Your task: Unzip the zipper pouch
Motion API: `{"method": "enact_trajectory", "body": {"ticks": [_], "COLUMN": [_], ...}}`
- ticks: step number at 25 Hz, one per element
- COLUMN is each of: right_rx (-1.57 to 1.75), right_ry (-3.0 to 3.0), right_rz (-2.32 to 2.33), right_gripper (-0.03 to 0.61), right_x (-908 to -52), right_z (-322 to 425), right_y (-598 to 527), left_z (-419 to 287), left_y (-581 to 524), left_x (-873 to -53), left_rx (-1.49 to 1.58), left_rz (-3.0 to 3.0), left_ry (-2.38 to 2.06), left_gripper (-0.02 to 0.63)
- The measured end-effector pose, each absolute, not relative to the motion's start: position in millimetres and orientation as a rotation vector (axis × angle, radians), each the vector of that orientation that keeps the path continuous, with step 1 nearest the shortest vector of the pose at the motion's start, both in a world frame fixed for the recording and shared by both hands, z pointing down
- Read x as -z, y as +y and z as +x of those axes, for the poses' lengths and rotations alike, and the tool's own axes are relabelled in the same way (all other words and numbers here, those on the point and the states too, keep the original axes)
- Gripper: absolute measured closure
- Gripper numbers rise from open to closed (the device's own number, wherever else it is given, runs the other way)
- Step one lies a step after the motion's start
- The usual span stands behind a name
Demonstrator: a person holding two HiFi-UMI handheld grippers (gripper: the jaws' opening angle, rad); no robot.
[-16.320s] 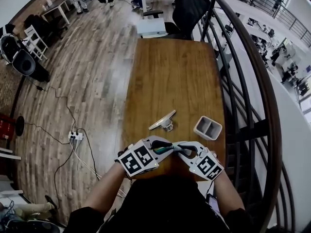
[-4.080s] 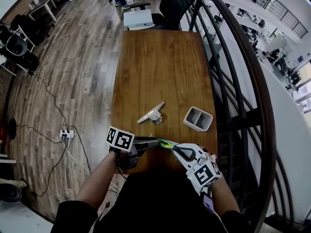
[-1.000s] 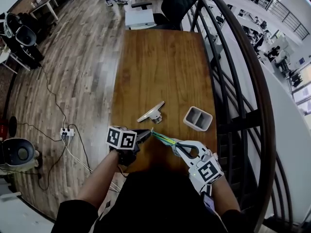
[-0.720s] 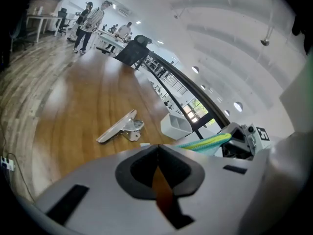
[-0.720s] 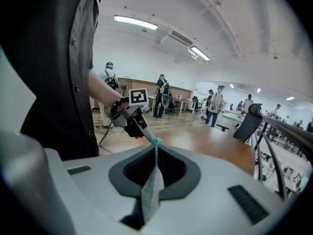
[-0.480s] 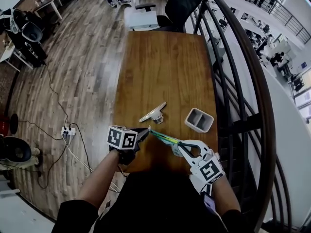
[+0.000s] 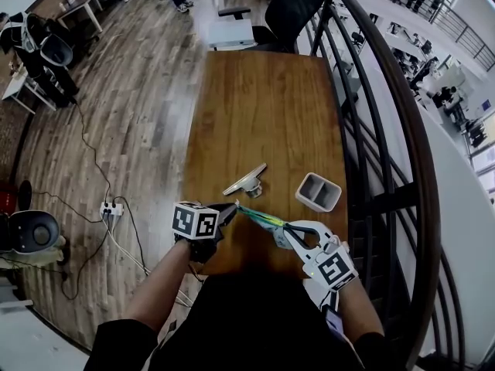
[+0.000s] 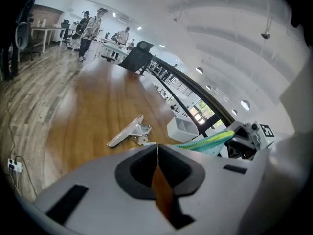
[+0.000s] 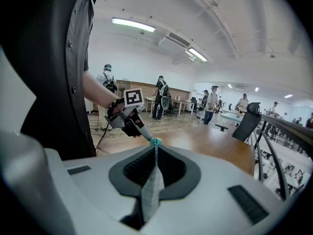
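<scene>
A teal, green and yellow striped zipper pouch [image 7: 260, 219] hangs stretched in the air between my two grippers, above the near end of the wooden table [image 7: 263, 107]. My left gripper [image 7: 234, 206] is shut on a thin brown tab at the pouch's left end; the tab shows between the closed jaws in the left gripper view [image 8: 161, 187]. My right gripper [image 7: 280, 233] is shut on the pouch's pale teal fabric [image 9: 151, 185] at the other end. The left gripper view shows the pouch [image 8: 208, 141] running to the right gripper [image 8: 246, 138]. The left gripper [image 9: 131, 115] shows in the right gripper view.
A metal clip [image 7: 246, 182] and a white two-compartment bin [image 7: 318, 192] lie on the table just beyond the grippers. A dark railing [image 7: 387, 130] runs along the table's right side. An office chair [image 7: 292, 2] stands at the far end. Cables and a power strip [image 7: 114, 208] lie on the floor at the left.
</scene>
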State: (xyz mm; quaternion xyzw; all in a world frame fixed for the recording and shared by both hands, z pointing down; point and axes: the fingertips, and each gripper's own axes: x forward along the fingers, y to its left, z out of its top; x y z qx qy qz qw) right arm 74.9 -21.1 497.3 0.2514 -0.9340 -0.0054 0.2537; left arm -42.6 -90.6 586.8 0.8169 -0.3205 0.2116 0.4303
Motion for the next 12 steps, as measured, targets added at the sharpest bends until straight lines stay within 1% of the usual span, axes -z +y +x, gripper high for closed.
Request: {"method": "enact_trajectory", "body": {"ticks": [3, 4, 6, 7, 12], "right_rx": [0.012, 0.01, -0.003, -0.007, -0.013], "right_ry": [-2.54, -2.541, -2.546, -2.549, -2.556], "right_rz": [0.68, 0.678, 0.678, 0.675, 0.649], "right_gripper": [0.566, 0.566, 0.566, 0.566, 0.566], "right_x": [-497.7, -498.2, -499.5, -500.0, -500.0], "right_z": [74.0, 73.7, 72.5, 71.4, 66.0], "right_y": [-22.4, -23.7, -26.6, -27.5, -28.0], "left_z": [-43.7, -43.5, -43.2, -43.2, -45.6], "left_y": [-88.4, -88.1, -87.6, -87.0, -84.0], "left_x": [-583.0, -582.0, -580.5, -579.5, -571.8], "left_rx": [-0.5, -0.492, -0.483, -0.477, -0.418], "left_rz": [2.048, 2.048, 2.049, 2.049, 2.053], "left_ry": [-0.796, -0.79, -0.781, -0.78, -0.8], "left_gripper": [0.597, 0.585, 0.539, 0.534, 0.534]}}
